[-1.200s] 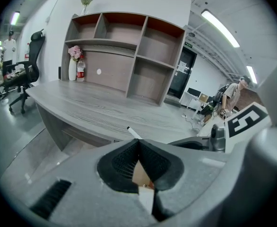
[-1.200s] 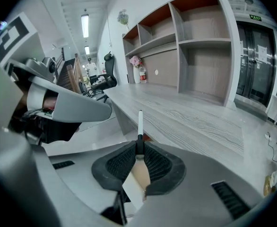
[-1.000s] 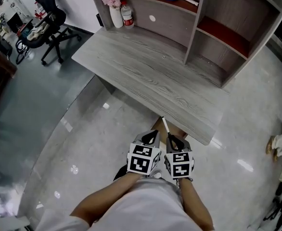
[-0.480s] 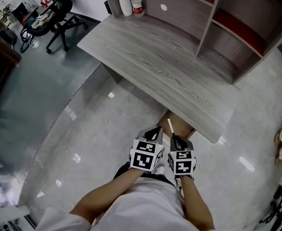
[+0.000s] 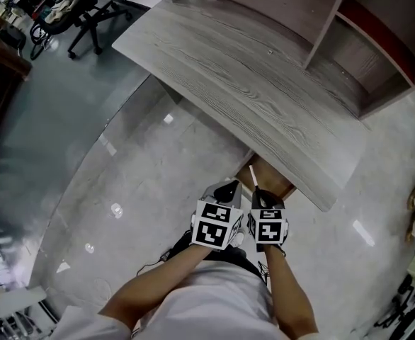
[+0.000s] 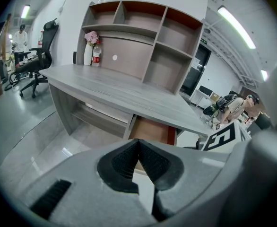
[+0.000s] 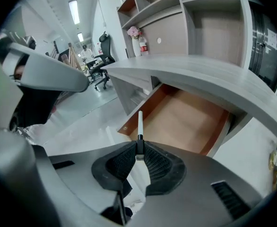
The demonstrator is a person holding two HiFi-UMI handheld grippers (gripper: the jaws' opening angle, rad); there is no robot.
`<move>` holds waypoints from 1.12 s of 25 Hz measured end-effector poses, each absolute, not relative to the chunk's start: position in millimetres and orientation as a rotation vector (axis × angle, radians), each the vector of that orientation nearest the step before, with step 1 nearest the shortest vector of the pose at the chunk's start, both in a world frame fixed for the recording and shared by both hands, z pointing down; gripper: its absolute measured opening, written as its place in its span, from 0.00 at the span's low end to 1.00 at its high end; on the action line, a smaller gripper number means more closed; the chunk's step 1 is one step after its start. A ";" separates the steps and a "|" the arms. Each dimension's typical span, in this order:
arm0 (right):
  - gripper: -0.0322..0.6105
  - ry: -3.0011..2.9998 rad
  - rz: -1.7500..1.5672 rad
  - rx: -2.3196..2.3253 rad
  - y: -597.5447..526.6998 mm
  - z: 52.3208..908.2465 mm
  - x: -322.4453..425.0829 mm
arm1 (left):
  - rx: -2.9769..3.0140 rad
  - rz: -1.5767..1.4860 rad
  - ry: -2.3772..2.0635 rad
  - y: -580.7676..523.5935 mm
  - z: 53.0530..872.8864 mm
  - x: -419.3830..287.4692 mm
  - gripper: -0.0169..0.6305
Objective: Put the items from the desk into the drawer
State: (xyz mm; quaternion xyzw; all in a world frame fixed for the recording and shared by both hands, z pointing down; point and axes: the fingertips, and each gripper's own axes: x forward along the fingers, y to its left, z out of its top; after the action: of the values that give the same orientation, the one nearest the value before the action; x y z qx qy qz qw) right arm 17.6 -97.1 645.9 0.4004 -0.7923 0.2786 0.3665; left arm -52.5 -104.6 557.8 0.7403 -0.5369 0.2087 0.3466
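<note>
A thin white pen point(image 7: 139, 123) with a black collar stands up from my right gripper point(image 7: 139, 149), which is shut on its lower end. In the head view that pen point(image 5: 252, 176) points at the open drawer point(image 5: 273, 180) under the grey desk point(image 5: 250, 83). The drawer's brown inside point(image 7: 188, 122) shows nothing in it. My left gripper point(image 5: 228, 188) sits just left of the right gripper point(image 5: 259, 194), both low in front of the drawer. The left gripper point(image 6: 138, 144) has its jaws shut with nothing between them.
A hutch with open shelves point(image 6: 143, 37) stands on the desk's back. A white vase of pink flowers point(image 6: 88, 51) and a bottle point(image 6: 96, 56) stand at its left end. A black office chair point(image 5: 73, 2) is far left. A person point(image 6: 234, 109) stands at the right.
The head view has tipped downward, so the hutch shelves slid out of the top. Both grippers stay side by side, the pen still held, slightly nearer the drawer.
</note>
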 end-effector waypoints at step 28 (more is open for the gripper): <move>0.12 -1.830 0.830 0.903 -110.8 722.4 9.4 | 1.850 0.596 -1.391 -119.2 585.4 -87.6 0.03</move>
State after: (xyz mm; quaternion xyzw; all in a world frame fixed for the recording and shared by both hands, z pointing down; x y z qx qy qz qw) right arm 9.4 -110.8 722.4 0.3656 -0.7408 0.3362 0.4522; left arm -87.6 -119.2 585.4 0.7199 -0.5415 0.2319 0.3670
